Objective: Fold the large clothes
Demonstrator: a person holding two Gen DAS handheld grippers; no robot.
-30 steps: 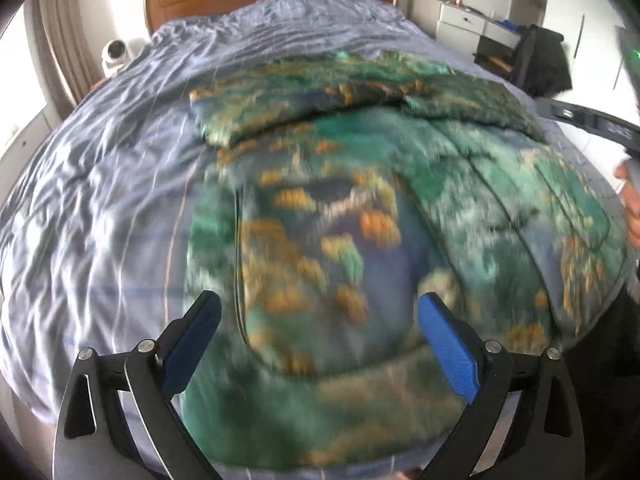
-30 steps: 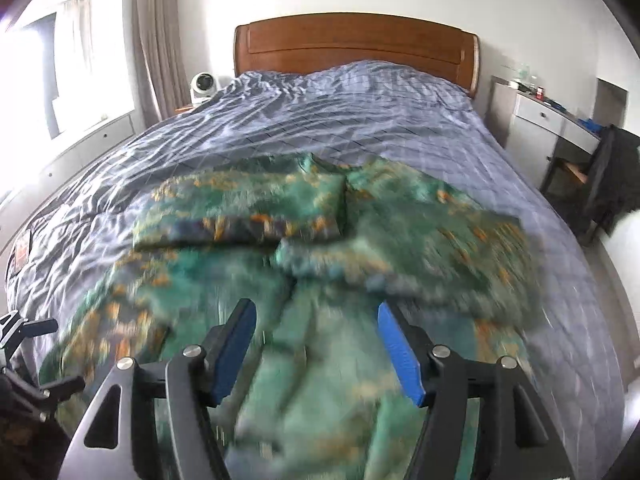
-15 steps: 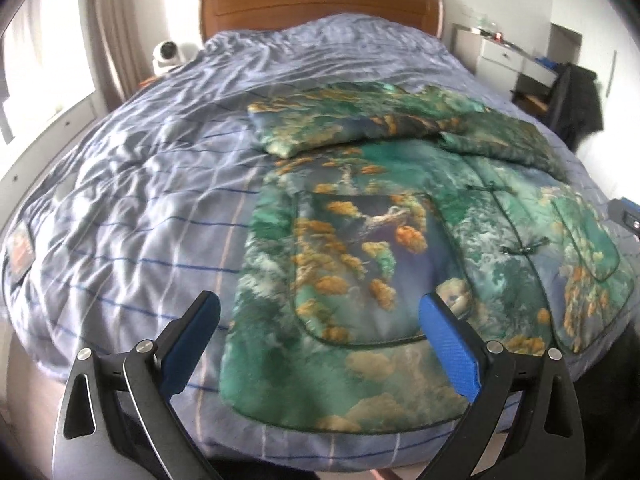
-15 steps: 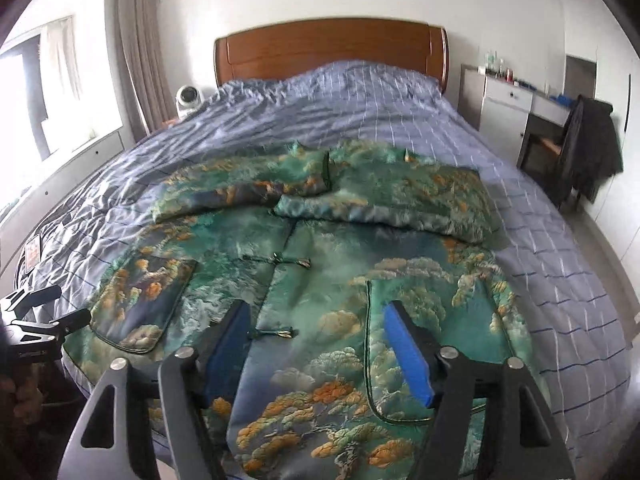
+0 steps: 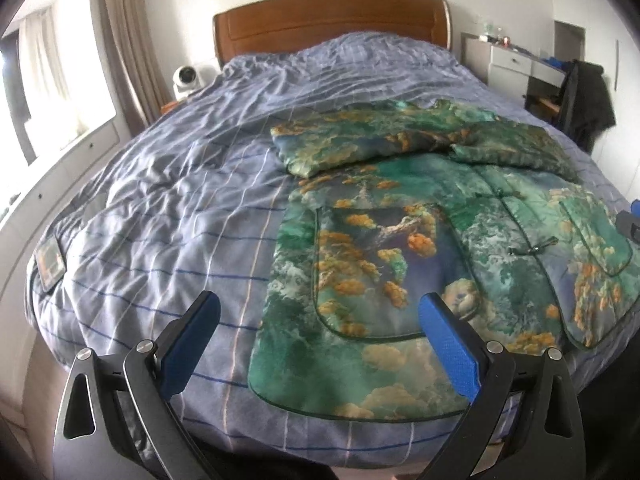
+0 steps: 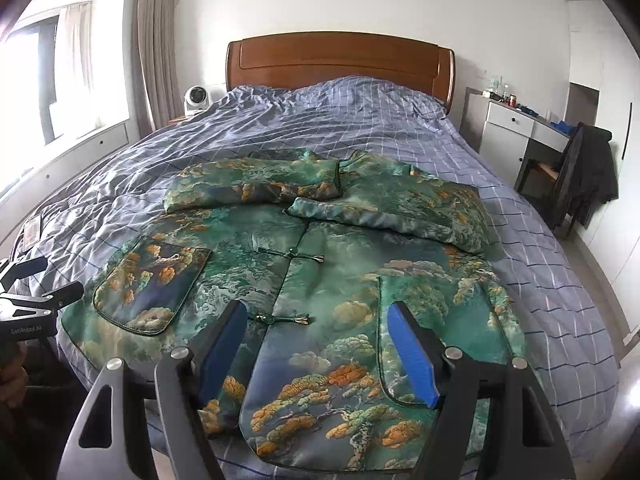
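Note:
A large green padded jacket (image 5: 460,240) with orange and blue print lies flat, front up, on the bed, both sleeves folded across its chest; it also shows in the right wrist view (image 6: 320,280). My left gripper (image 5: 320,344) is open and empty, held back from the bed's foot edge near the jacket's lower left hem. My right gripper (image 6: 316,356) is open and empty above the jacket's lower hem. The left gripper also shows at the left edge of the right wrist view (image 6: 36,300).
The bed has a blue checked duvet (image 5: 180,200) and a wooden headboard (image 6: 340,60). A white fan (image 6: 196,98) stands at the left of the headboard. A white desk (image 6: 516,128) and a chair with a dark garment (image 6: 588,172) stand at the right.
Both grippers have pulled back and up from the jacket, so more of the bed and room is in view. The jacket lies still and both stay open.

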